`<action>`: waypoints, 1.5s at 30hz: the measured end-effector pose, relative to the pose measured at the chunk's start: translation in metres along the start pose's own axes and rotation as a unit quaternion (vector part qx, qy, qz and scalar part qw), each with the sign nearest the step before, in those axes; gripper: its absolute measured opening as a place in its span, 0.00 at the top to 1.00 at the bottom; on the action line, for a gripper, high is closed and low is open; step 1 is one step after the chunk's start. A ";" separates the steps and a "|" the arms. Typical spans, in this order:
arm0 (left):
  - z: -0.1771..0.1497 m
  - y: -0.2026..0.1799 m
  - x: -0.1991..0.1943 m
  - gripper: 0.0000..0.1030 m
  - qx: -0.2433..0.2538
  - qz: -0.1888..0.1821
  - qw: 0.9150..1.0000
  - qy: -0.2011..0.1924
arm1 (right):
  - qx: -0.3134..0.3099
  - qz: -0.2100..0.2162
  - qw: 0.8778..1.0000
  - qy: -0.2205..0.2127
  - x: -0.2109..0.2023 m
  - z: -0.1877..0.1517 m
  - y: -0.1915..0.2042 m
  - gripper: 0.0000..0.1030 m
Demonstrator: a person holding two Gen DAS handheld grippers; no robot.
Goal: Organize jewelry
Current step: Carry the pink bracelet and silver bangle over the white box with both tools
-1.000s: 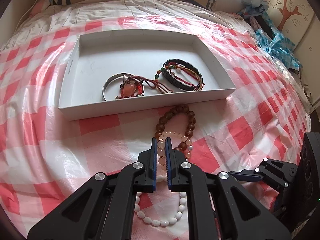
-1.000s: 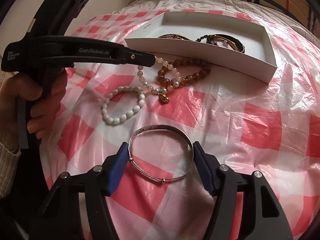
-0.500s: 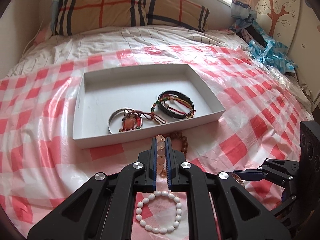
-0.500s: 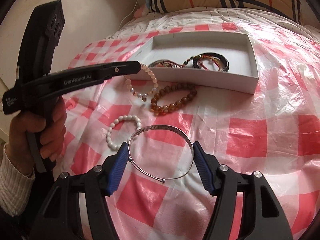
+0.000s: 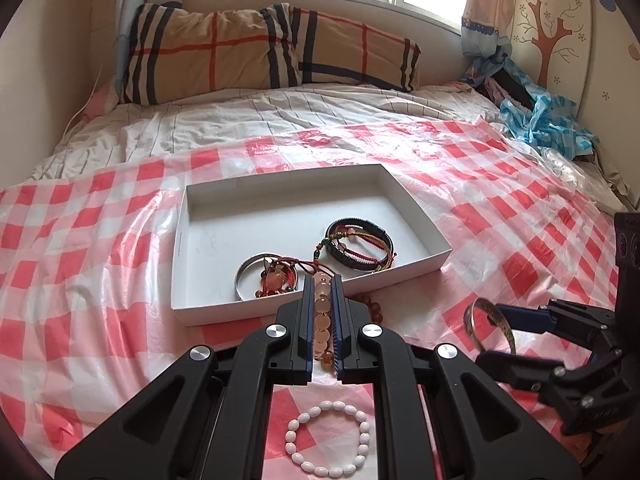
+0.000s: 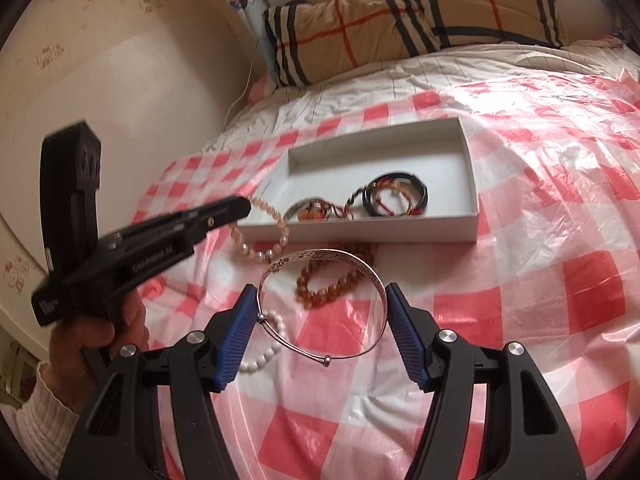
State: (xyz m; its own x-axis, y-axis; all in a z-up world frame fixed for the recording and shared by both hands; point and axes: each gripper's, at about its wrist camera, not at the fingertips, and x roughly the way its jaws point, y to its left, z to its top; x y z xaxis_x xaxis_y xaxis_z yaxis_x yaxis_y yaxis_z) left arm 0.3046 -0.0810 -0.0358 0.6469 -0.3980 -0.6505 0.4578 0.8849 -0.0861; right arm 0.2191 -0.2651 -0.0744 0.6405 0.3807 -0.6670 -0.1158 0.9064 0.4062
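My left gripper [image 5: 322,280] is shut on a pale pink bead bracelet [image 5: 322,312], held in the air just before the white tray's near wall [image 5: 256,309]; the bracelet hangs from it in the right wrist view [image 6: 260,240]. My right gripper [image 6: 322,300] is shut on a thin silver bangle [image 6: 320,304] and holds it above the cloth; it also shows in the left wrist view [image 5: 488,326]. The tray holds a silver bangle [image 5: 256,270] with a red cord charm and a dark woven bracelet [image 5: 360,246]. A brown bead bracelet [image 6: 332,284] and a white bead bracelet [image 5: 328,438] lie on the cloth.
A red and white checked plastic cloth [image 5: 100,320] covers the bed. A plaid pillow [image 5: 260,48] lies at the head under the window. Blue clothing [image 5: 540,116] is piled at the far right. A wall [image 6: 120,100] runs along the left side.
Both grippers have risen. The left one lifted the pink bead bracelet off the cloth, leaving the brown and white ones lying. The right one lifted the silver bangle off the cloth.
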 end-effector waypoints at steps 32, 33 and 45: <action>0.037 0.022 0.000 0.93 -0.062 -0.034 0.997 -0.038 | 0.022 -0.039 0.995 -0.087 0.034 0.056 -0.010 0.39; 0.040 0.023 0.002 0.93 -0.065 -0.038 0.996 -0.038 | 0.019 -0.045 0.995 -0.085 0.038 0.057 -0.010 0.39; 0.048 0.042 0.039 0.93 -0.104 -0.042 0.994 -0.017 | -0.013 -0.080 0.995 -0.067 0.083 0.073 -0.012 0.39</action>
State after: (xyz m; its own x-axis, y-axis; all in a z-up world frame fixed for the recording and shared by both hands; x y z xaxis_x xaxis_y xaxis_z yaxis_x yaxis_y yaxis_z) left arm 0.3780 -0.0709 -0.0282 0.6345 -0.4768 -0.6083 0.3770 0.8780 -0.2950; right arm 0.3291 -0.2579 -0.0897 0.7469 0.2059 -0.6322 -0.0234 0.9584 0.2845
